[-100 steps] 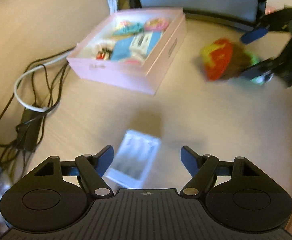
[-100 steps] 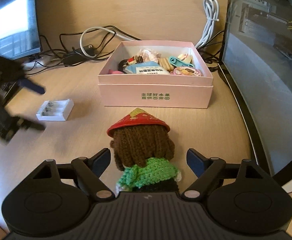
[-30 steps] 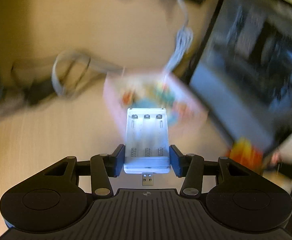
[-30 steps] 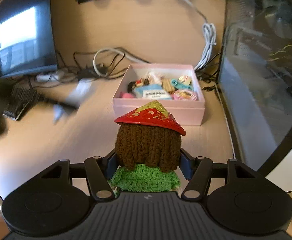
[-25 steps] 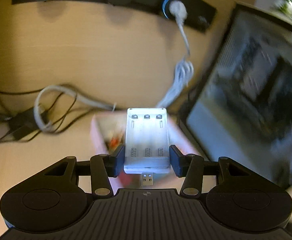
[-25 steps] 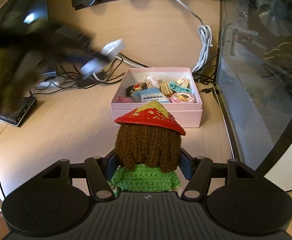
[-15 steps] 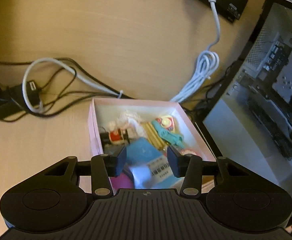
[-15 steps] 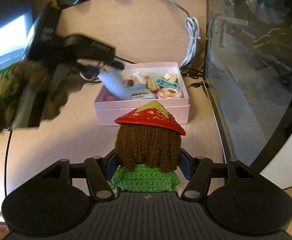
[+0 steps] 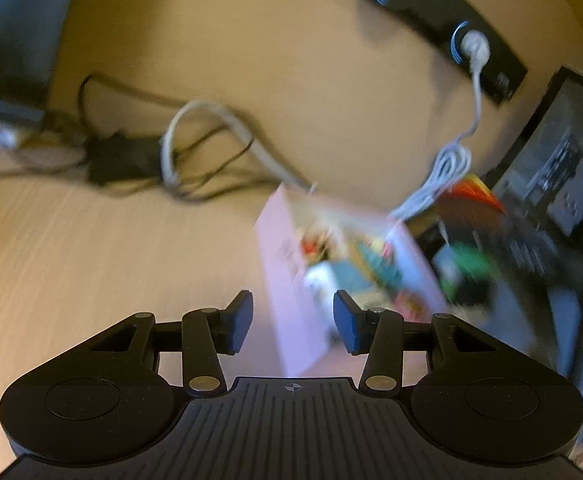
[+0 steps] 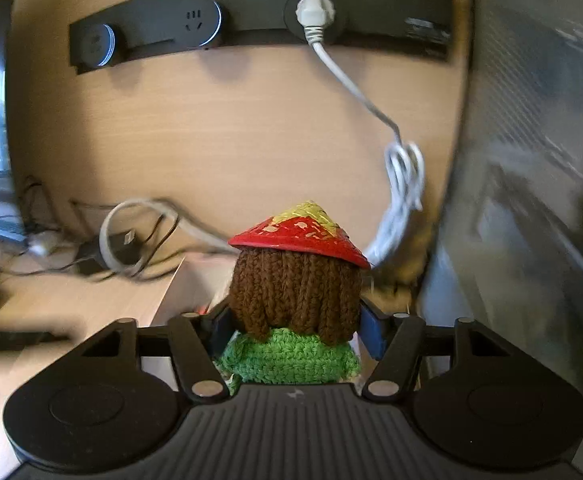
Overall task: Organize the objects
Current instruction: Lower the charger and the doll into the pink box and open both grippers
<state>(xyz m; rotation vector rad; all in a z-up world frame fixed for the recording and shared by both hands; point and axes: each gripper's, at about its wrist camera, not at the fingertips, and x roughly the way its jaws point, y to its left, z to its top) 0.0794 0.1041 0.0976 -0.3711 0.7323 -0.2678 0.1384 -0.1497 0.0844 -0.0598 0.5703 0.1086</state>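
The right claw [image 10: 295,332], jaws just widening, carries the brown-haired, red-hatted, green crocheted doll [image 10: 295,300] upright between them; the open pink cardboard box [image 9: 291,320] lies directly beneath and ahead. The left claw [image 9: 293,322] stands released, empty.

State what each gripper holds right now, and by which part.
The left gripper holds nothing; its jaws are empty. The right gripper, jaws just opening, has the crocheted doll between them at its brown hair; whether it is gripped cannot be told.

Both wrist cams look fwd, downward; share pink box [image 9: 291,320], power strip [image 10: 251,12].
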